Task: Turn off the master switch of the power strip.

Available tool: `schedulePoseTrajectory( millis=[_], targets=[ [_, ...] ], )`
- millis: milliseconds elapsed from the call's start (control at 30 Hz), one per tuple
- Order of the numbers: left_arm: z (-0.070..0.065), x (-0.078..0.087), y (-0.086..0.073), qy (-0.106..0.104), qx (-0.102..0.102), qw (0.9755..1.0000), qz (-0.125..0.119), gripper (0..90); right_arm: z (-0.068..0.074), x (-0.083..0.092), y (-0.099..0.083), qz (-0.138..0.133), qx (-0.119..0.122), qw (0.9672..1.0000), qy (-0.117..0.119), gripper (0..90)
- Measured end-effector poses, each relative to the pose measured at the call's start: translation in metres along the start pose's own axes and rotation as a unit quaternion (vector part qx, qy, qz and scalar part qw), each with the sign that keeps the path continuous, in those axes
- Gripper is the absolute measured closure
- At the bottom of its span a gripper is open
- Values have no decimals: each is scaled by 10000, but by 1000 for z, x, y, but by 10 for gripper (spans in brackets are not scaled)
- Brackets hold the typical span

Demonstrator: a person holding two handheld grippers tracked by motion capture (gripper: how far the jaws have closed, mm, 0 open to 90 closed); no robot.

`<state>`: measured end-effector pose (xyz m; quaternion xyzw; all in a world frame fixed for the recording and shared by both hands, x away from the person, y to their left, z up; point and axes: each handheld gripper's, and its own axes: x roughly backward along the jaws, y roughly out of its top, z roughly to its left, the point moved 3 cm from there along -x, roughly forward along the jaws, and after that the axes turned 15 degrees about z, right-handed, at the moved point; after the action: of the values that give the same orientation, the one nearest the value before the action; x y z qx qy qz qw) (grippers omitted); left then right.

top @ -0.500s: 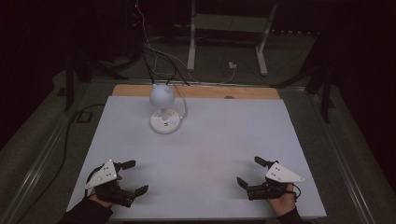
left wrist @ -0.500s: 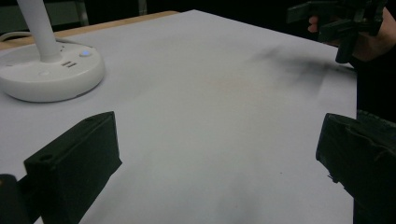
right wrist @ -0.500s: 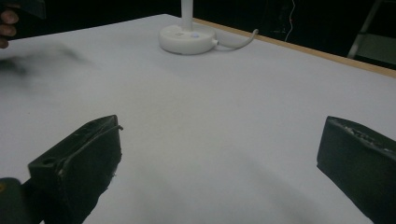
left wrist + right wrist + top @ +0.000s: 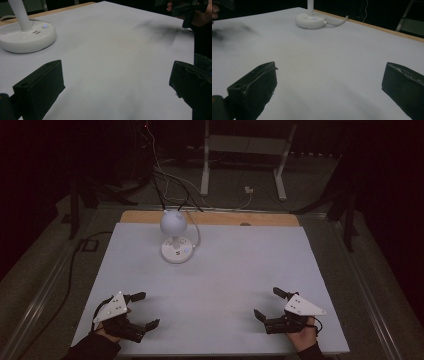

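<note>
Comparing with half a second back, I see nothing changed: left gripper (image 4: 141,310) and right gripper (image 4: 269,304) rest spread and empty. The lamp (image 4: 175,236) sits untouched, so I judge work hasn't begun.

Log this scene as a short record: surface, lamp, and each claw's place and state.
surface: white table top, wooden strip along its far edge
lamp: white desk lamp with a round base and globe head, far left of centre, cord trailing off the back
left claw: near left corner, jaws apart, nothing between them
right claw: near right corner, jaws apart, nothing between them
contact: neither claw touches the lamp
</note>
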<state>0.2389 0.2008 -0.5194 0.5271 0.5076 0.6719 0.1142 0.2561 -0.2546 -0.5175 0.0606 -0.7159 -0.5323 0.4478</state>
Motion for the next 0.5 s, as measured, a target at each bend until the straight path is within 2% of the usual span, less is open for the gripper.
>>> schedulePoseTrajectory(
  millis=[367,500],
  targets=[
    [-1,-1,0,3,-43,10000,87,1,1,1,2,-40,36,10000,-57,0],
    [-4,-3,0,-89,-91,9995,281,1,1,2,2,-56,28,10000,-57,0]
  ],
)
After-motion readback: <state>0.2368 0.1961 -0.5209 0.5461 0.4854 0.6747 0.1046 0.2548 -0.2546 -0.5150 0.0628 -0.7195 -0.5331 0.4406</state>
